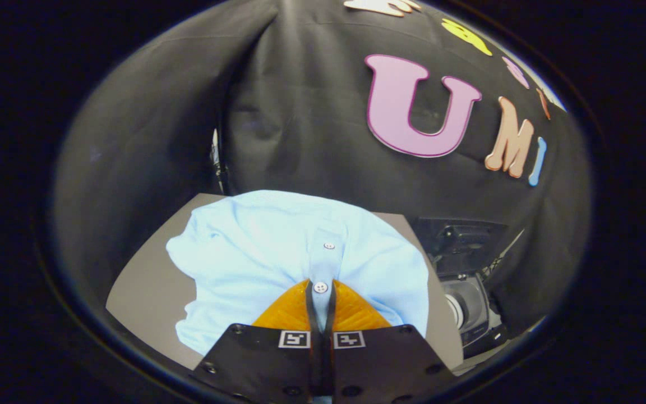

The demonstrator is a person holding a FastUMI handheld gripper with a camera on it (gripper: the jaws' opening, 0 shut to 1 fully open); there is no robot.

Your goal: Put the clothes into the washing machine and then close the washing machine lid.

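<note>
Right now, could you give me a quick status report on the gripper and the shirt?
Gripper shut on shirt placket, by a button. Shirt bunched on the table. Washing machine beyond, to the right. Nothing between them.

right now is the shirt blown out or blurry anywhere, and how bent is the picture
Gripper view: the light blue shirt is brightly lit, nearly washed out, its folds faint, though its buttons stay sharp. The gripper is shut on the shirt's button strip, in focus. The fisheye curves the grey table edges, and the washing machine beyond the shirt sits dim in shadow.
</note>
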